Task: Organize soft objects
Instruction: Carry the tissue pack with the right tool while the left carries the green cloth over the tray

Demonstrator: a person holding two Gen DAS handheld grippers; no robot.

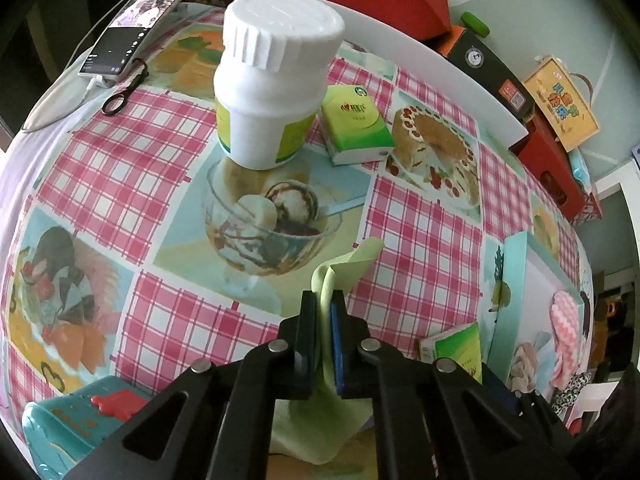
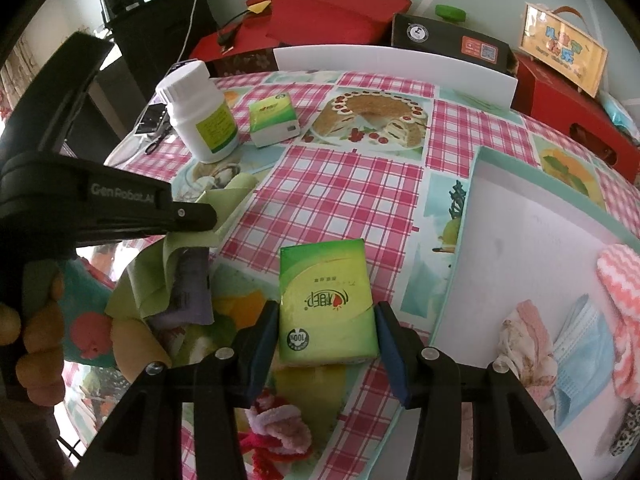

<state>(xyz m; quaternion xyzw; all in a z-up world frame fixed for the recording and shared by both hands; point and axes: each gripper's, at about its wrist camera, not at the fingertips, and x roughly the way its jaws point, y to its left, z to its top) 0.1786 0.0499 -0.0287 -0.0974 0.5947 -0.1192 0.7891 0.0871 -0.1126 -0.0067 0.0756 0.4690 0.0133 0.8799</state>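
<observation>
My left gripper (image 1: 323, 300) is shut on a fold of a light green cloth (image 1: 348, 266), which hangs down between and below the fingers. In the right wrist view the same gripper (image 2: 208, 220) pinches the green cloth (image 2: 148, 284) at the left, with a purple cloth (image 2: 194, 288) beneath it. My right gripper (image 2: 326, 320) is shut on a green tissue pack (image 2: 326, 304), its pads against both long sides. To the right lies a teal-rimmed box (image 2: 476, 200) with a pink zigzag cloth (image 2: 624, 280), a blue face mask (image 2: 580, 340) and a floral cloth (image 2: 524, 336) inside.
A white bottle (image 1: 272, 80) and a second tissue pack (image 1: 354, 124) stand further back on the checked tablecloth. A phone (image 1: 140, 28) lies at the far left edge. A pink fluffy item (image 2: 280, 428) lies near the front. A white board (image 2: 392, 64) and red boxes line the back.
</observation>
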